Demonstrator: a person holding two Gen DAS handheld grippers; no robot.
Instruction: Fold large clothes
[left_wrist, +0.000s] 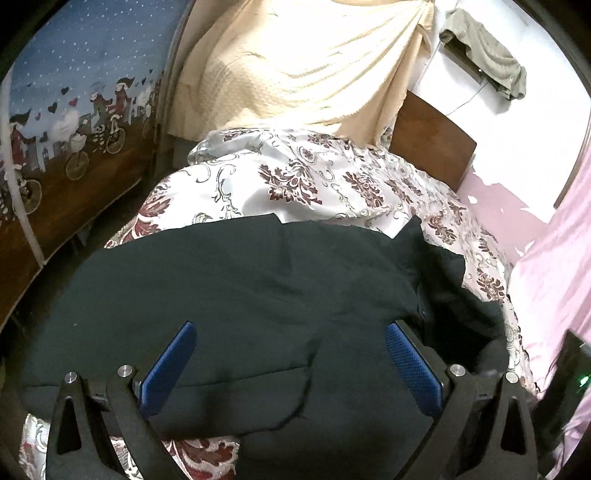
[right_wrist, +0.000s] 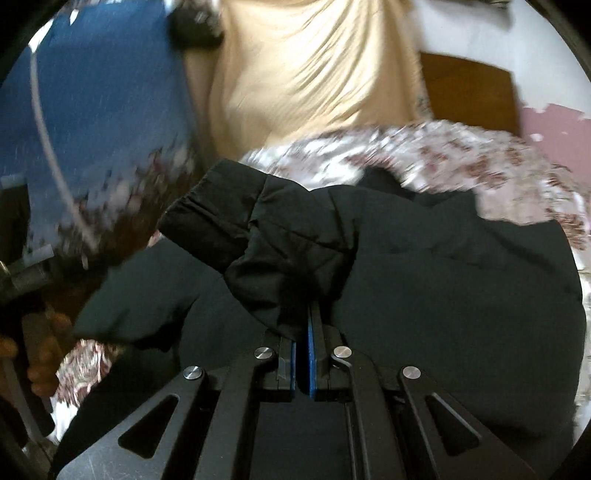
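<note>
A large black padded jacket (left_wrist: 258, 288) lies spread on a bed covered by a white sheet with dark red flowers (left_wrist: 295, 177). My left gripper (left_wrist: 291, 332) hovers just above the jacket's middle with its blue pads wide apart and nothing between them. In the right wrist view my right gripper (right_wrist: 308, 314) is shut on a fold of the same jacket (right_wrist: 443, 280). A sleeve with its ribbed cuff (right_wrist: 207, 225) is lifted from that grip and drapes up and to the left over the jacket's body. The view around it is blurred by motion.
A cream curtain (left_wrist: 295, 66) hangs behind the bed, beside a brown wooden headboard (left_wrist: 432, 144). A blue picture curtain (left_wrist: 74, 92) is on the left, a pink wall with peeling paint (left_wrist: 517, 210) on the right. A hand (right_wrist: 40, 354) shows at the left edge of the right wrist view.
</note>
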